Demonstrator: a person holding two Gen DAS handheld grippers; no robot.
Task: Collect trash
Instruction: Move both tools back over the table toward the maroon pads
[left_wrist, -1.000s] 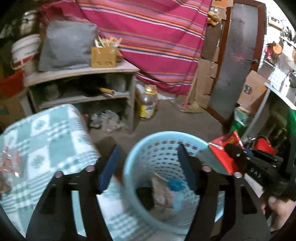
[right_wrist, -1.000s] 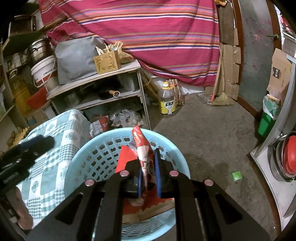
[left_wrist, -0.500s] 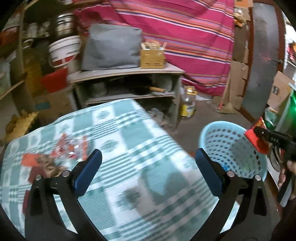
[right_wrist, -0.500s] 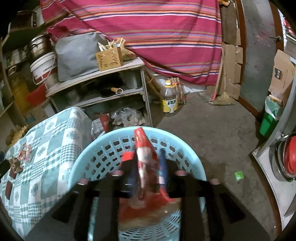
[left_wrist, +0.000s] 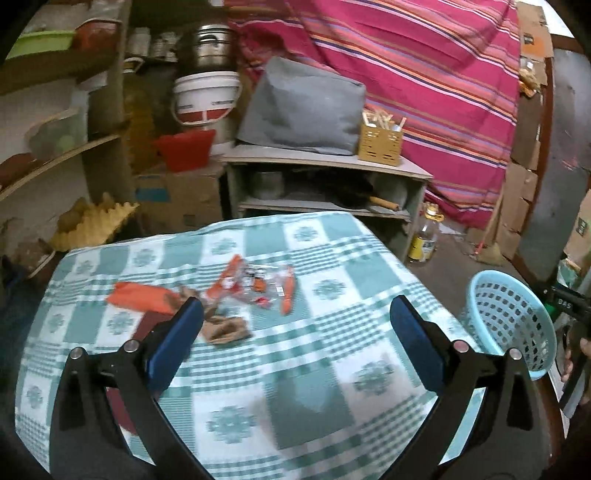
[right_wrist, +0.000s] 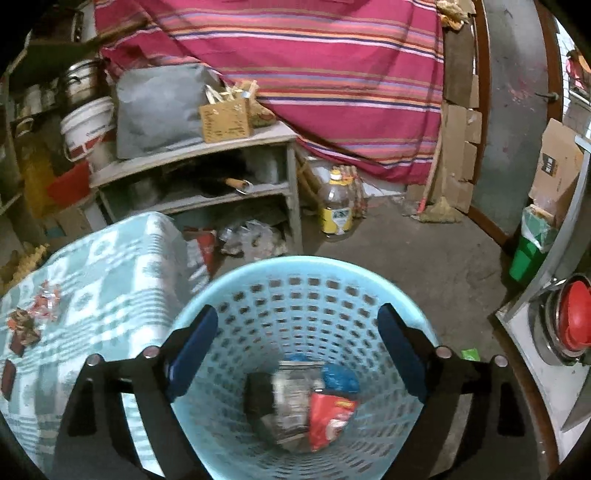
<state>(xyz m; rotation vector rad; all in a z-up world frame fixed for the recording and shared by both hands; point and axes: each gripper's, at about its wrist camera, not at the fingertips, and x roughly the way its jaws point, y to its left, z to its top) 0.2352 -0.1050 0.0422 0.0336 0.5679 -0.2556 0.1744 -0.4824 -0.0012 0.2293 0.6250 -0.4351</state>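
Observation:
My left gripper (left_wrist: 295, 325) is wide open over the green checked tablecloth (left_wrist: 332, 369), with nothing between its blue pads. Ahead of it lie an orange packet (left_wrist: 138, 297), a clear wrapper with red print (left_wrist: 258, 284) and a crumpled brown wrapper (left_wrist: 225, 330). My right gripper (right_wrist: 295, 336) hovers over the light blue basket (right_wrist: 306, 273); its jaws are opening and nothing is between them. A red packet (right_wrist: 330, 415) lies at the basket's bottom among other trash. The basket (left_wrist: 511, 317) stands right of the table in the left wrist view.
A grey shelf unit (left_wrist: 325, 166) with a grey bag and a yellow crate stands behind the table, under a striped red cloth (left_wrist: 424, 74). An oil bottle (right_wrist: 336, 210) sits on the floor. A green bin (right_wrist: 528, 251) and a red-lidded pot (right_wrist: 572, 321) are at the right.
My left gripper swung from over the basket to over the table and opened wider. My right gripper opened and the red packet dropped into the basket.

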